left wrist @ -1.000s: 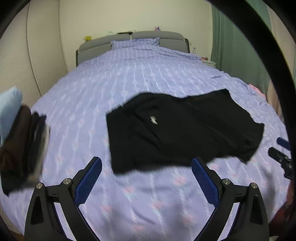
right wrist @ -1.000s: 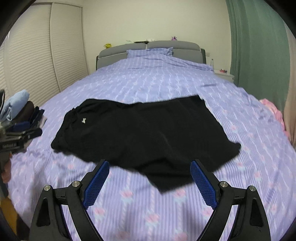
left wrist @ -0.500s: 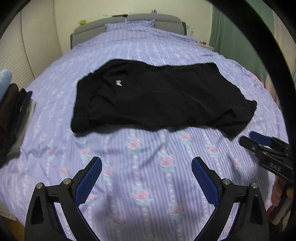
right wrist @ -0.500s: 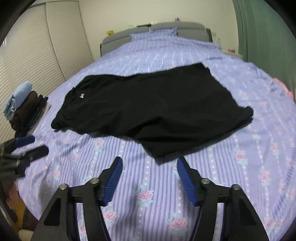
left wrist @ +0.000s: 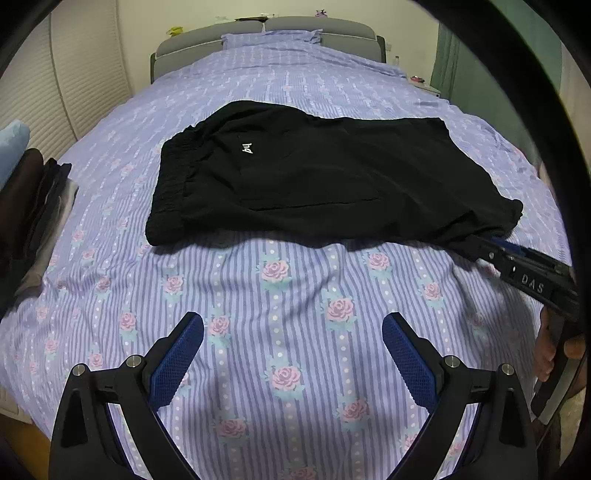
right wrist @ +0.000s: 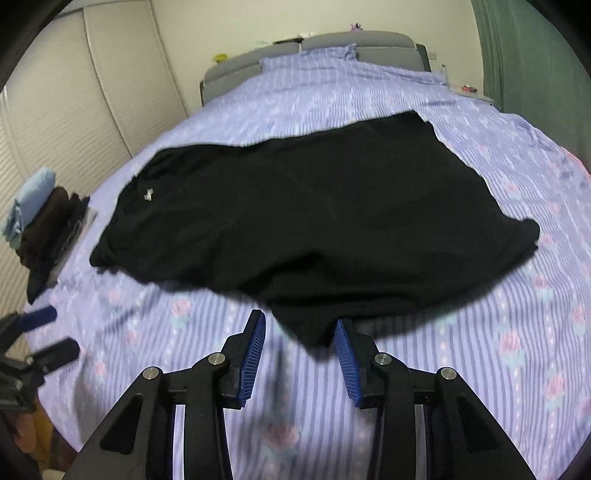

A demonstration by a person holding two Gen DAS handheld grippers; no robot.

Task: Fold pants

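Black pants [left wrist: 317, 177] with a small white logo lie spread flat on the purple floral bedspread [left wrist: 280, 295], waistband to the left, leg hems to the right. They also show in the right wrist view [right wrist: 314, 221]. My left gripper [left wrist: 291, 354] is open and empty, above bare bedspread in front of the pants. My right gripper [right wrist: 299, 339] is partly closed, its blue pads on either side of the near hem corner of the pants, not clamped. In the left wrist view the right gripper [left wrist: 491, 247] reaches the hem at the right.
A stack of folded clothes [right wrist: 40, 218] sits at the bed's left edge. The grey headboard [left wrist: 266, 29] and a pillow are at the far end. A green curtain [right wrist: 535, 55] hangs on the right. A white wardrobe lines the left wall.
Both grippers have moved forward and down toward the bed. The right gripper has narrowed and reached the near hem corner of the pants. The left gripper stays wide open.
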